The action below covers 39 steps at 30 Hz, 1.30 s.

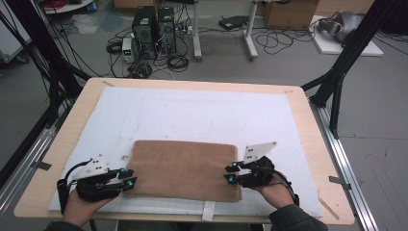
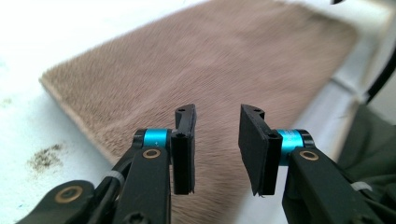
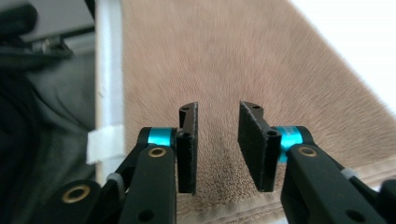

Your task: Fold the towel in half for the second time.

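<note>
The brown towel (image 1: 185,168) lies flat on the white mat (image 1: 192,113), folded to a rectangle, with one gripper at each of its short ends.

**Left gripper** (image 1: 129,180): jaws parted, nothing between the pads. In the left gripper view the towel's nap lies directly under and ahead of the gap (image 2: 215,149), the towel's long edge running off to the jaws' left.

**Right gripper** (image 1: 232,173): jaws likewise parted and empty. In the right gripper view the gap (image 3: 217,147) sits over the towel, with a seamed hem just below the pads, close to the camera.

**Step in hand (judged):** taking hold of both ends for a fold or lift.

1. Lower each gripper until one pad slides under the edge; the hem gives the firmest bite.
2. Close both together, so the cloth does not skew.
3. Catch all layers; the layer count is not clear from these views.
4. Keep the wrists level and matched when lifting.
</note>
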### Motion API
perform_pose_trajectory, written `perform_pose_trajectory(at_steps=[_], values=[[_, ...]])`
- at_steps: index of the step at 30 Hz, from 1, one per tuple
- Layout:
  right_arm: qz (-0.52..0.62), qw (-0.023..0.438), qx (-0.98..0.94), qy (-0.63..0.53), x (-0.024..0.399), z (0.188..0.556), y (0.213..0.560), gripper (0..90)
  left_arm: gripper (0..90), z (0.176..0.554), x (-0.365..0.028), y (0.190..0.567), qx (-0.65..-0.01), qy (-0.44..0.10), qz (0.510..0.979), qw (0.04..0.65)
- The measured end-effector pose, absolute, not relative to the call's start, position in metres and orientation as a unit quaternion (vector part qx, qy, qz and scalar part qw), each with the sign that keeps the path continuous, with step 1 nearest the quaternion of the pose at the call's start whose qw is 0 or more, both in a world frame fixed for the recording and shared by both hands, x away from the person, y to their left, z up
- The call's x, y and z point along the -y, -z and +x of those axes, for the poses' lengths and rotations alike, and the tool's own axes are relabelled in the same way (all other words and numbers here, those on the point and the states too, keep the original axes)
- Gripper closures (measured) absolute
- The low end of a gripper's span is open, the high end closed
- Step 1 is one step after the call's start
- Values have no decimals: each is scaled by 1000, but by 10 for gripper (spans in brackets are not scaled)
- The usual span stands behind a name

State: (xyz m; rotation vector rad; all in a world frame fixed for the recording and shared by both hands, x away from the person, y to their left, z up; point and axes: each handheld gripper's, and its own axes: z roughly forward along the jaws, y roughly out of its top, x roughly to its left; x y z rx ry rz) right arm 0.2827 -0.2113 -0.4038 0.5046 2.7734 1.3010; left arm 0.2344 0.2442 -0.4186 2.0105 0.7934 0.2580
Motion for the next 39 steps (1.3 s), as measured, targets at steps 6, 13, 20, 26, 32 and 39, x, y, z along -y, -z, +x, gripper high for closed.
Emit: perform_pose_trajectory(at_steps=[6, 13, 20, 26, 32, 39], values=[[156, 2, -907, -391, 202, 284, 433, 793, 820, 240, -235, 439, -323, -89, 832, 443], [179, 22, -891, -416, 218, 293, 415, 731, 786, 237, -242, 417, -309, -87, 818, 478], [235, 100, -878, -404, 224, 329, 403, 516, 582, 275, -243, 402, -343, -150, 793, 481], [256, 89, -885, -380, 215, 357, 425, 536, 507, 325, -243, 427, -420, -160, 789, 420], [246, 73, -887, -383, 212, 361, 417, 851, 817, 326, -237, 430, -404, -155, 798, 418], [267, 95, -886, -366, 214, 378, 408, 829, 786, 321, -239, 426, -404, -153, 790, 435]])
